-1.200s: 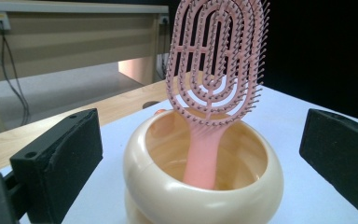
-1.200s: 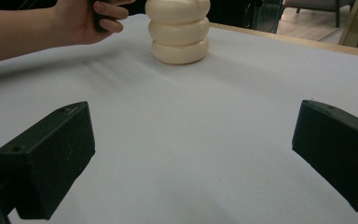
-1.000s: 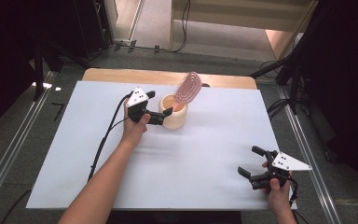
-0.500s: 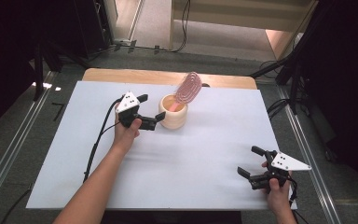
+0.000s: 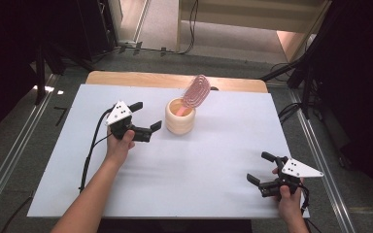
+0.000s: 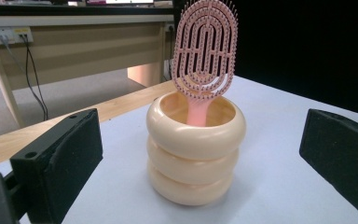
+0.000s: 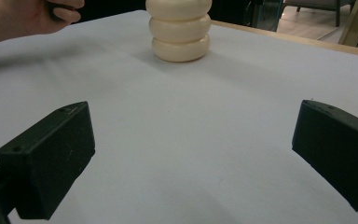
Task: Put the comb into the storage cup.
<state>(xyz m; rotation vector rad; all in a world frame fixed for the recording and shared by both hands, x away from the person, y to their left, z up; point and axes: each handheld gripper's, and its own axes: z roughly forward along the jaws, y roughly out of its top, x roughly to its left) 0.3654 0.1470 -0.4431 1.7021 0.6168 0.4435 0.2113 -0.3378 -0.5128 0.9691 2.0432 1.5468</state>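
The left gripper [image 5: 144,116], jaws wide apart and empty, is drawing back leftward from the cream holder [image 5: 179,116] at the table's far middle, where the pink hairbrush [image 5: 196,91] is standing handle-down, suggesting a finished placement, while the open right gripper [image 5: 262,169] is waiting near right.

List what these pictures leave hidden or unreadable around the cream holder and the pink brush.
- Pink brush: the handle's lower end, hidden inside the cream holder in the left gripper view and the high view.
- Brush and holder rim: cut off by the top edge in the right gripper view.
- Left tongs: the near jaw is cut by the right edge in the left gripper view.
- Right tongs: the grip is covered by the hand in the high view.
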